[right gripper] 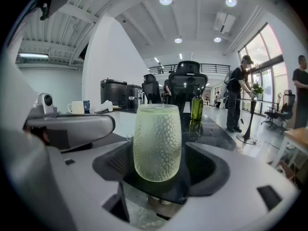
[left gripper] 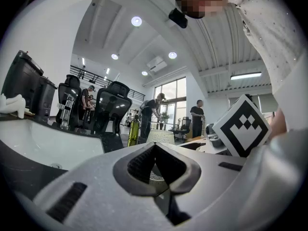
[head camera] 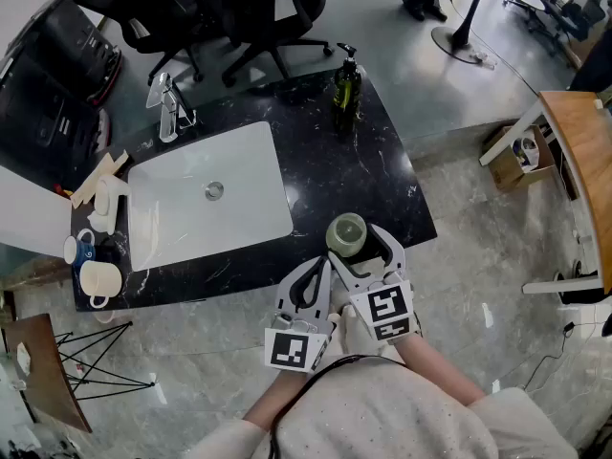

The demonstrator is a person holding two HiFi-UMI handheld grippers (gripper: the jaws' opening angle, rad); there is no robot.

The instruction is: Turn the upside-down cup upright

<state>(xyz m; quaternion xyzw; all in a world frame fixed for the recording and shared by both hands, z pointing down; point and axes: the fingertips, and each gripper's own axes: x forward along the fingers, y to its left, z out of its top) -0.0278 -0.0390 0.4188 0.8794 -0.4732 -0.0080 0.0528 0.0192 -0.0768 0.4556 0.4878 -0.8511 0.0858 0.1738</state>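
Barely begun. Near the desk's [head camera: 320, 165] front right corner, between the wide-open right claw's [right gripper: 159, 163] pads and untouched by them: the cup [right gripper: 157, 142], seemingly base-up. Alongside, the left claw [left gripper: 155, 148], closed and empty. Left to do: gripping, lifting, flipping, setting down.

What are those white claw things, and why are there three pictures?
A person holds the left tongs and the right tongs, one pair in each hand. One picture comes from a camera on the person's head, looking down. The other two come from cameras riding on the tongs. Below is a black counter with a white sink, a bottle and mugs. The left tongs are closed and empty. The right tongs are open around a bumpy green cup, not squeezing it.
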